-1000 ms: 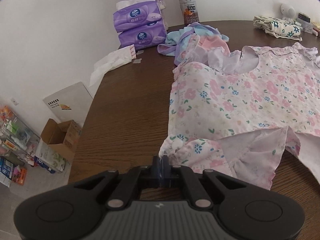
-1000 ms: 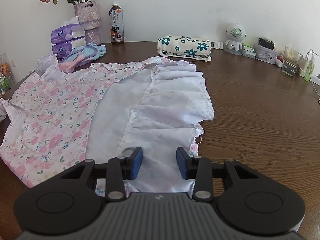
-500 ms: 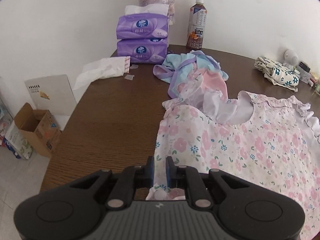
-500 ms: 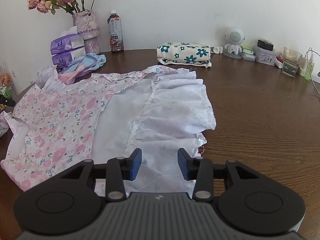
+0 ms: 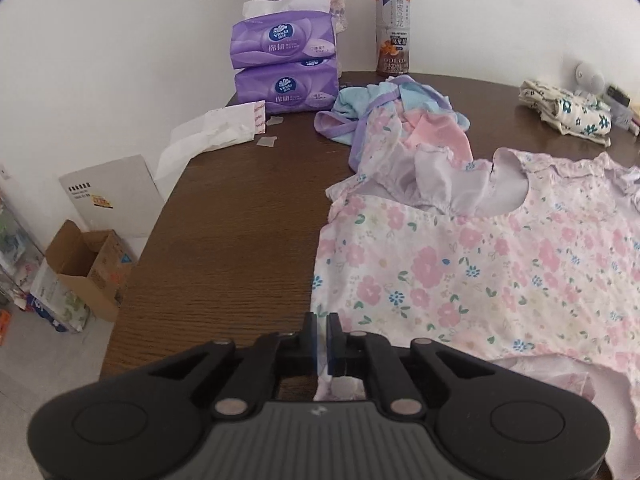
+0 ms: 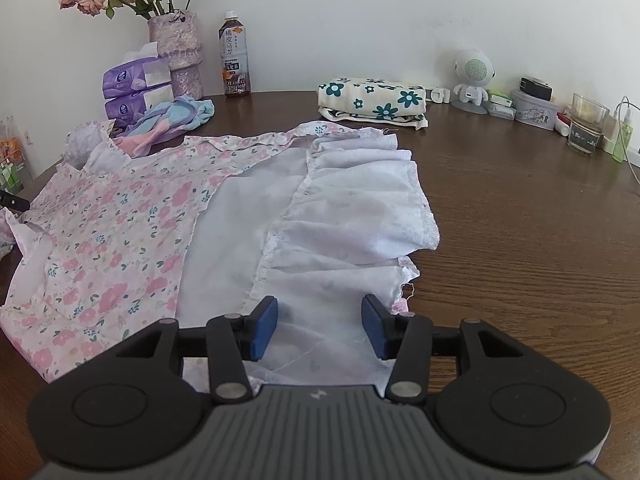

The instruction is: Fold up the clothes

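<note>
A pink floral dress (image 5: 480,272) lies spread on the brown table (image 5: 240,240). My left gripper (image 5: 321,334) sits at its near left edge. The jaws are closed to a thin slit with dress fabric running in between them and bunched under the fingers. In the right wrist view the same dress (image 6: 120,232) has its skirt folded back, so the white ruffled underside (image 6: 352,208) faces up. My right gripper (image 6: 320,322) hangs open just above that white fabric near the hem, nothing between its blue pads (image 6: 266,328).
A heap of blue, purple and pink clothes (image 5: 392,108) lies beyond the dress's neckline. Tissue packs (image 5: 282,68), a drink bottle (image 5: 393,36) and a vase (image 6: 176,52) stand at the back. A folded flowered cloth (image 6: 372,100), speaker (image 6: 472,76) and glass (image 6: 588,124) line the wall. The table edge (image 5: 160,240) drops to a cardboard box (image 5: 88,264).
My left gripper has travelled along the dress's left edge toward the neckline; its jaws parted slightly half a second ago and are now narrower. The right gripper rose a little and stayed open.
</note>
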`<state>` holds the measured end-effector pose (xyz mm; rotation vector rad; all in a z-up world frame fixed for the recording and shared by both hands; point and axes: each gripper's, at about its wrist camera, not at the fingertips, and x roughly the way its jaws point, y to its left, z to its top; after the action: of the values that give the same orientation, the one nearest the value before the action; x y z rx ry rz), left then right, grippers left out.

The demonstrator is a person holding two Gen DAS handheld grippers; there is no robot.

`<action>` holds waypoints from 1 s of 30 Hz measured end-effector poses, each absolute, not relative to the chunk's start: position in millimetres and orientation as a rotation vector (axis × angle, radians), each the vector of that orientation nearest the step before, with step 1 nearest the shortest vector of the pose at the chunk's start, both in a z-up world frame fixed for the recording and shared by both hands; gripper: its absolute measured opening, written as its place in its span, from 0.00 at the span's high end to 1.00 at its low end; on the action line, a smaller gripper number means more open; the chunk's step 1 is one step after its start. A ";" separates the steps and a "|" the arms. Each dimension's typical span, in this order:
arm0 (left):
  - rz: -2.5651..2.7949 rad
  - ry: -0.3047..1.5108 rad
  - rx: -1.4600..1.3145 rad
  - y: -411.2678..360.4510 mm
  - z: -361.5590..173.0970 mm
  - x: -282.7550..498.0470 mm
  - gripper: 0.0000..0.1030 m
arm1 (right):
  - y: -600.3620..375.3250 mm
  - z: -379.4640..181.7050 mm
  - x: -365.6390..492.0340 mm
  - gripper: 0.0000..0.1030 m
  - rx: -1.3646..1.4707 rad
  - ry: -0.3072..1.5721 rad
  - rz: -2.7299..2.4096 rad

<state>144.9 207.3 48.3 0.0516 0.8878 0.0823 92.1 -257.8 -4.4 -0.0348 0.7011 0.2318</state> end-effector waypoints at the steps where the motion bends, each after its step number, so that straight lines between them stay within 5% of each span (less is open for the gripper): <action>1: 0.087 0.867 0.042 208.8 53.5 149.4 0.90 | -257.6 -4.4 92.2 0.54 -0.035 0.701 0.232; 4: 0.102 0.803 0.013 213.1 69.3 163.4 0.79 | -257.3 -4.6 92.0 0.54 -0.032 0.700 0.231; 10: 0.107 0.768 -0.181 238.0 79.6 223.0 0.79 | -255.6 -4.7 90.4 0.53 -0.037 0.699 0.225; 21: 0.024 0.874 -0.077 212.7 33.5 264.0 0.80 | -253.4 -5.1 92.2 0.50 -0.038 0.700 0.228; 25: 0.042 0.858 0.013 203.4 29.5 261.9 0.97 | -251.9 -5.9 93.0 0.49 -0.042 0.695 0.228; 30: 0.187 0.823 0.103 203.9 32.1 248.3 1.00 | -252.6 -7.7 92.6 0.48 -0.049 0.691 0.235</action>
<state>248.3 203.9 32.1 0.1030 0.8231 0.1865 92.6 -252.6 -7.7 -0.0491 0.6908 0.2345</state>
